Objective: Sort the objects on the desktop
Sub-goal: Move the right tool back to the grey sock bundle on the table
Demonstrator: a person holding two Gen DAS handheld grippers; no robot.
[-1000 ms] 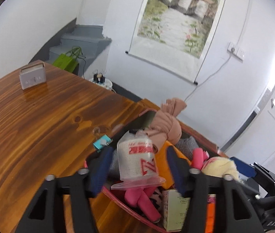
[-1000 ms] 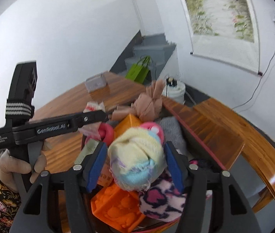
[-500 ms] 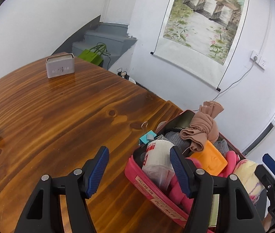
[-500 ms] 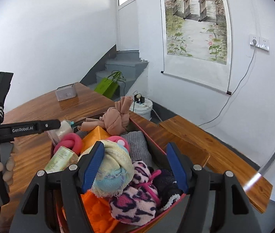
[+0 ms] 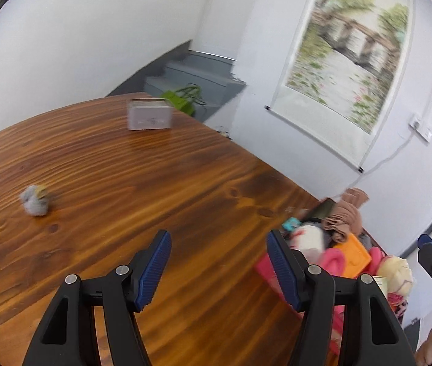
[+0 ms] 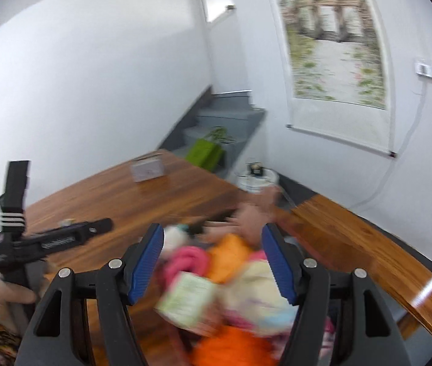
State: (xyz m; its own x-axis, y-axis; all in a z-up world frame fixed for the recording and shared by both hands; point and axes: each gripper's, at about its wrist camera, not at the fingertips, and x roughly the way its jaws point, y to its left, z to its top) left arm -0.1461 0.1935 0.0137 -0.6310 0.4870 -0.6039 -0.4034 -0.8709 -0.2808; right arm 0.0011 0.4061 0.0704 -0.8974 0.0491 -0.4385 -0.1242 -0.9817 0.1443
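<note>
Pink basket (image 5: 272, 277) at the wooden table's (image 5: 124, 201) right edge is heaped with soft, light goods: a tan knotted cloth (image 5: 345, 218), an orange block (image 5: 354, 251), a pale knit bundle (image 5: 397, 273). It looks bulky and likely to shed its load, best taken by the rim. Smaller, a grey sock ball (image 5: 35, 203) sits alone far left, squashy and easily pinched across its middle. Left gripper (image 5: 217, 267) and right gripper (image 6: 212, 263) both gape, empty.

Two forward-facing wrist views, both over the wooden table (image 5: 124, 183) and pink basket (image 5: 264, 270).
</note>
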